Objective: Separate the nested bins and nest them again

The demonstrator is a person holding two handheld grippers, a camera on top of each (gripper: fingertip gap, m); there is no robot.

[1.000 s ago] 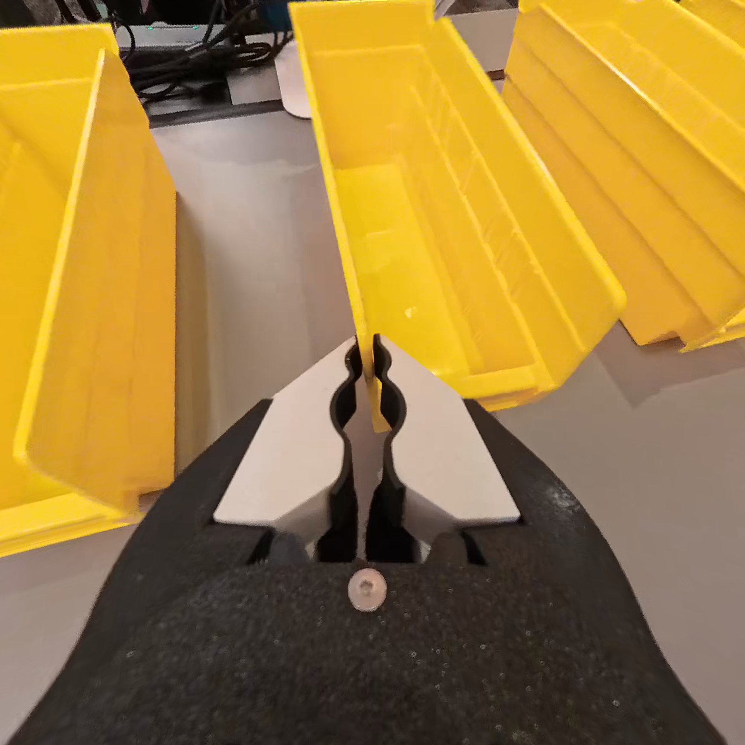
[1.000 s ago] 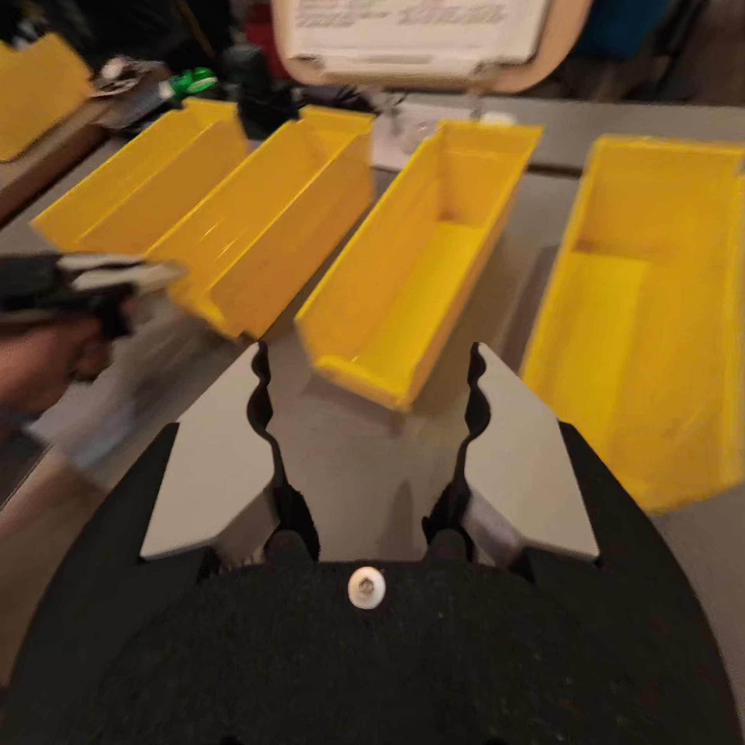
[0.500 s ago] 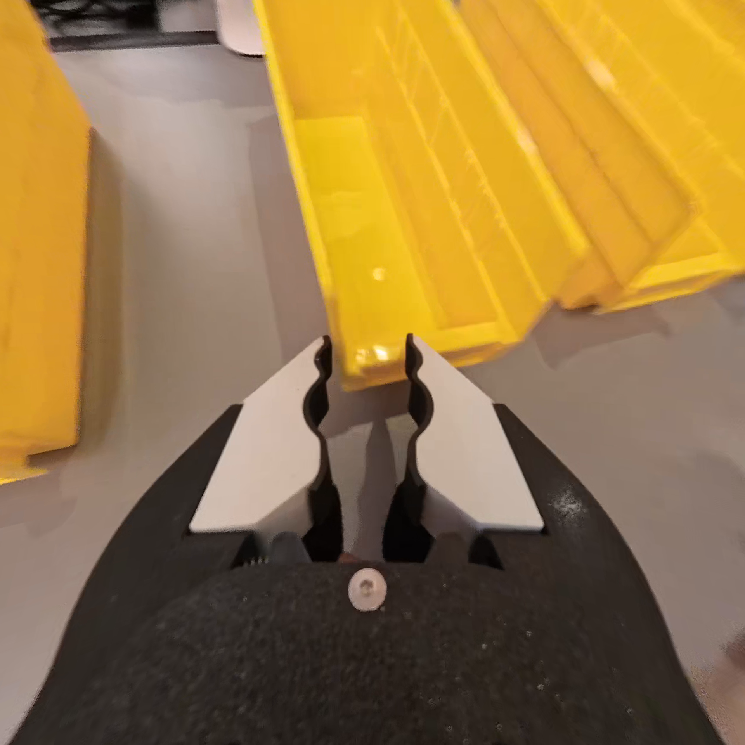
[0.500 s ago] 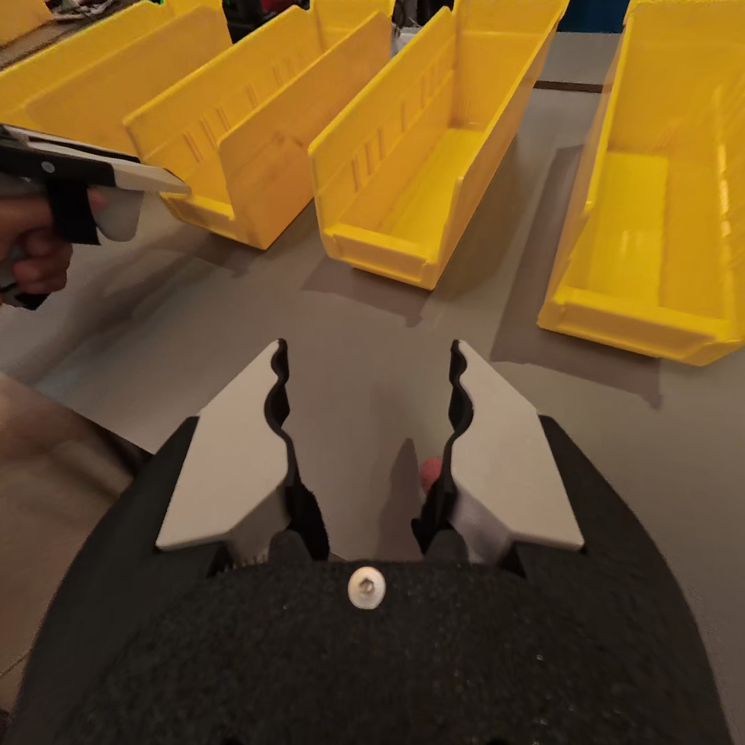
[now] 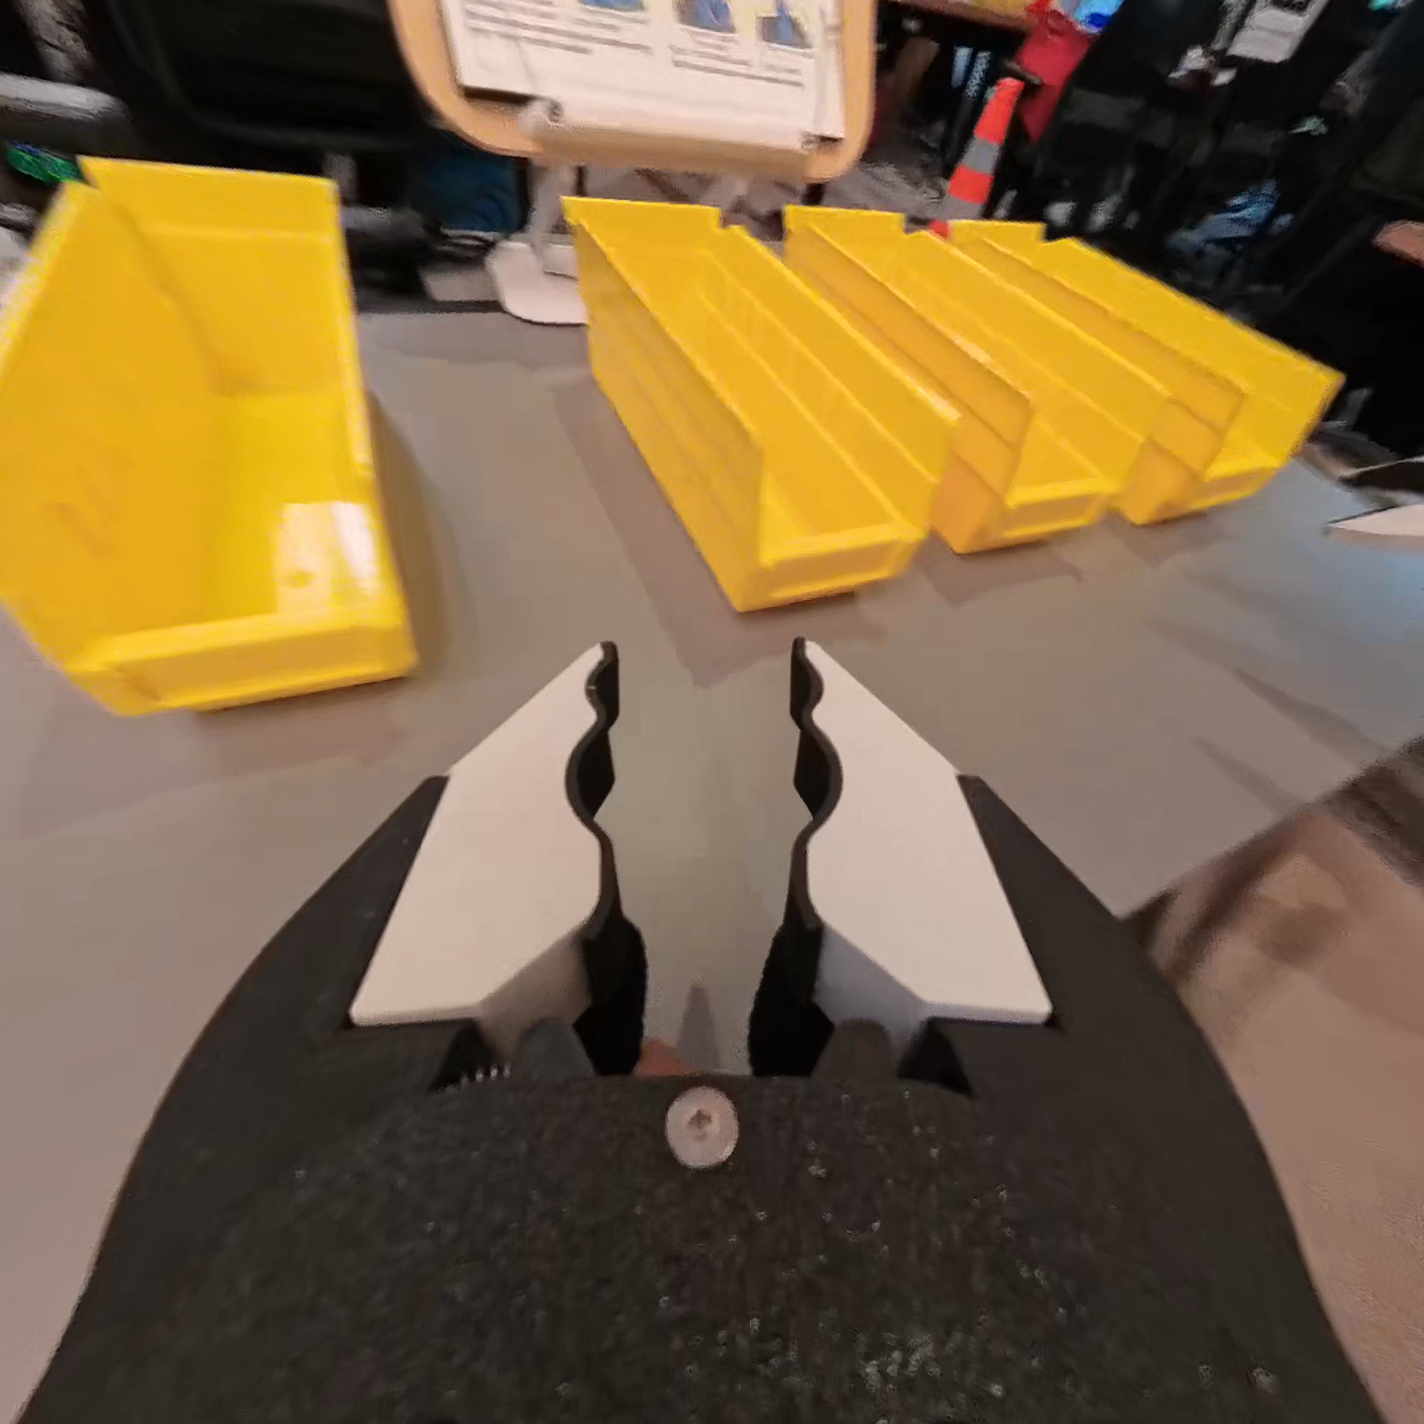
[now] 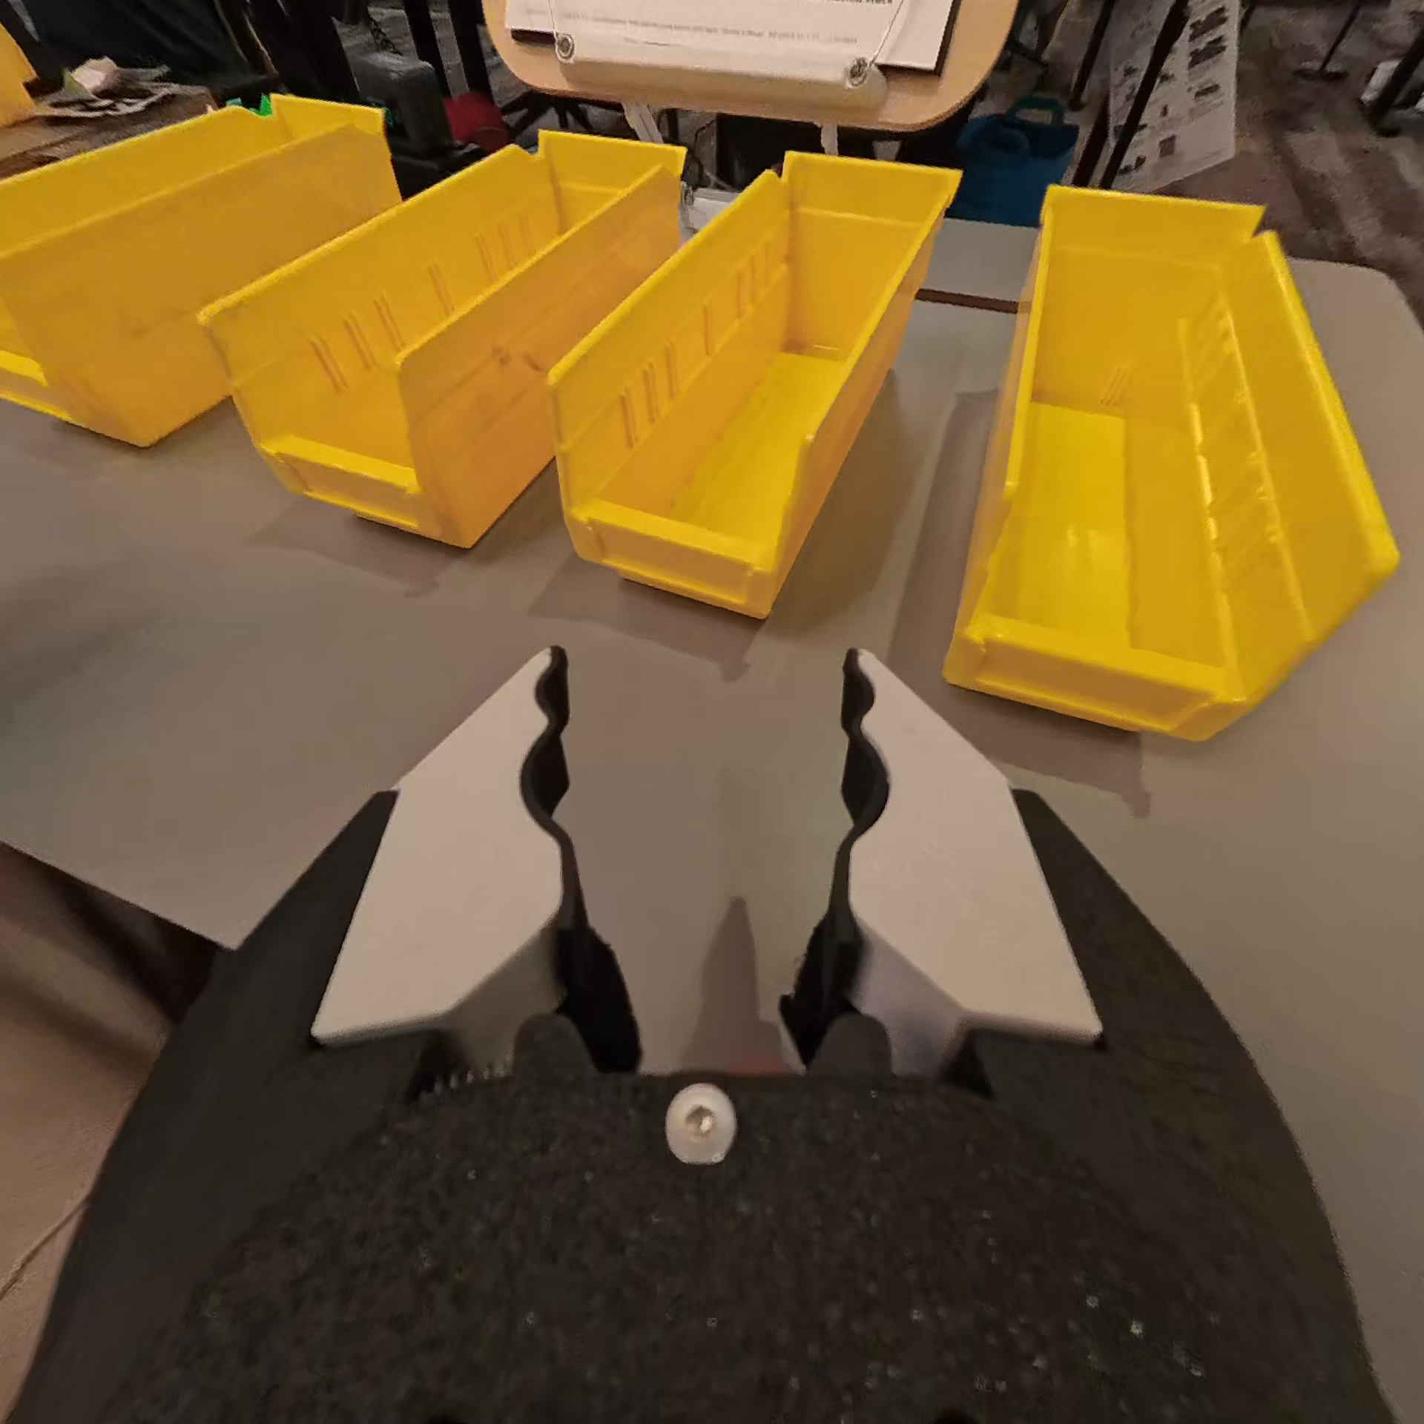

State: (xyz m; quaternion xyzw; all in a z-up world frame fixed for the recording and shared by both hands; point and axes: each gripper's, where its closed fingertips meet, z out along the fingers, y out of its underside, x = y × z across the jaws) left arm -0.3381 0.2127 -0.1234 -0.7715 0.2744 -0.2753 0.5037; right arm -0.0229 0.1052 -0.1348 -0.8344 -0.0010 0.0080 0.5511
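Several yellow plastic bins stand apart on the grey table. In the left wrist view a wide bin is at the left and three narrow bins lie side by side at the right. In the right wrist view three narrow bins run from the left and a wide bin stands at the right. My left gripper is open and empty, a short way in front of the narrow bins. My right gripper is open and empty, in front of the third narrow bin.
A tan board with papers clipped on it stands on a white foot behind the bins. The table's near left edge shows in the right wrist view. An orange cone and dark clutter lie beyond the table.
My left gripper let go of the narrow bin's front corner, opened, and pulled back and up. The right gripper also drew back from the bins and stayed open.
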